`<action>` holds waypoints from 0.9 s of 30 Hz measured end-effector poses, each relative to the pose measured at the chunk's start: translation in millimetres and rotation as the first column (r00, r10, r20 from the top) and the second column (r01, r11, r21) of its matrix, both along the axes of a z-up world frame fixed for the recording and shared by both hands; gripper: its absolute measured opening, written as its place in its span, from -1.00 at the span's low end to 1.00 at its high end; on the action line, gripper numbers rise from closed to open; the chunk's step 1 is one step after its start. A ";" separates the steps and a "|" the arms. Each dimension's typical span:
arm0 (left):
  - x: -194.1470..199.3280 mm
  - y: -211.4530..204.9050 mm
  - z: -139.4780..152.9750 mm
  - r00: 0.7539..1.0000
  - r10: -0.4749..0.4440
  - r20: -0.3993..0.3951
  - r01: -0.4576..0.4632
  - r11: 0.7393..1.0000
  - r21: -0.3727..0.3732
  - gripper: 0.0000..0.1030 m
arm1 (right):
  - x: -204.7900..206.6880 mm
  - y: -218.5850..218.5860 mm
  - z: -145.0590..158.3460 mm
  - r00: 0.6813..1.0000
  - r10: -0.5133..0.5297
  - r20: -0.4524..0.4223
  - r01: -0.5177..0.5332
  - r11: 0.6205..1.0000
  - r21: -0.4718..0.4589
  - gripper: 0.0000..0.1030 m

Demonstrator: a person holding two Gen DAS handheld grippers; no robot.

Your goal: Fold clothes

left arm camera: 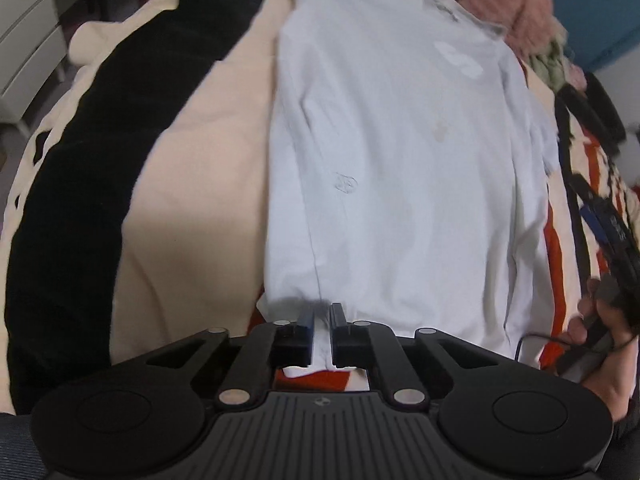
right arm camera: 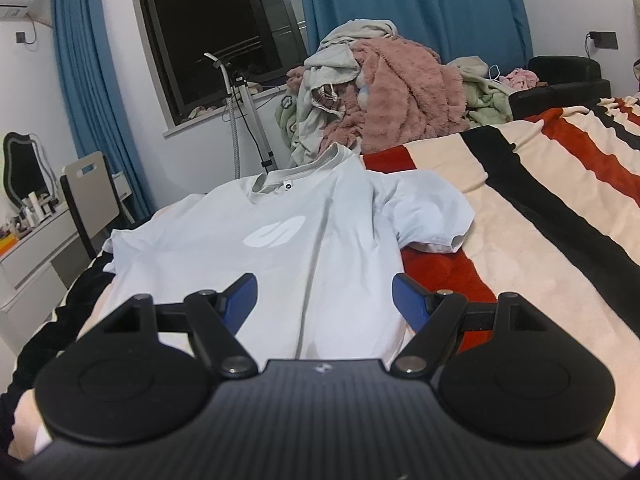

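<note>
Striped in cream, black and red, the blanket (right arm camera: 540,216) covers the bed, and the pale blue T-shirt (right arm camera: 288,240) lies spread flat on it, collar toward the window, one sleeve crumpled at its right. Beyond the collar sits a heap of pink and grey clothes (right arm camera: 380,92). Nearer, the right tool (right arm camera: 324,296) hovers over the shirt's lower part with its blue pads spread wide, nothing between them. The left tool (left arm camera: 322,320) pinches the shirt's hem, its pads pressed together on the fabric.

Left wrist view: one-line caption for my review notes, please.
Left hand-held gripper pinches the hem of a pale blue T-shirt spread on a striped blanket.
</note>
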State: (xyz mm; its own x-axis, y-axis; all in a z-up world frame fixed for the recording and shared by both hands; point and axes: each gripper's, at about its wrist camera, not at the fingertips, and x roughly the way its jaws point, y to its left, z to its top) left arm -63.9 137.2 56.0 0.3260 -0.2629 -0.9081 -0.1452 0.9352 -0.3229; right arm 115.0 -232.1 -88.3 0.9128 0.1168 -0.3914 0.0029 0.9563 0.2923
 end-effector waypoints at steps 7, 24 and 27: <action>-2.8 -7.2 -6.9 1.000 -0.028 0.001 0.028 0.999 0.023 -0.06 | -0.6 -0.5 -0.3 1.000 -0.002 -0.004 0.002 1.000 0.002 0.47; -38.8 81.5 75.2 0.984 0.071 -0.164 0.008 0.900 0.436 -0.99 | -2.4 1.6 0.6 1.000 0.003 0.004 -0.002 1.000 -0.011 0.47; -46.0 90.6 90.9 0.984 0.079 -0.162 0.002 0.895 0.446 -0.92 | -3.9 3.0 3.2 1.000 0.002 0.018 -0.001 1.000 -0.028 0.47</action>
State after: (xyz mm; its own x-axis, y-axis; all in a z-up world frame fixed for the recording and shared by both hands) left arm -109.8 227.8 146.9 0.1560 0.1890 -0.9695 -0.1997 0.9673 0.1565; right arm 111.1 -229.0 -85.0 0.9196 0.1074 -0.3778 -0.0037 0.9642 0.2652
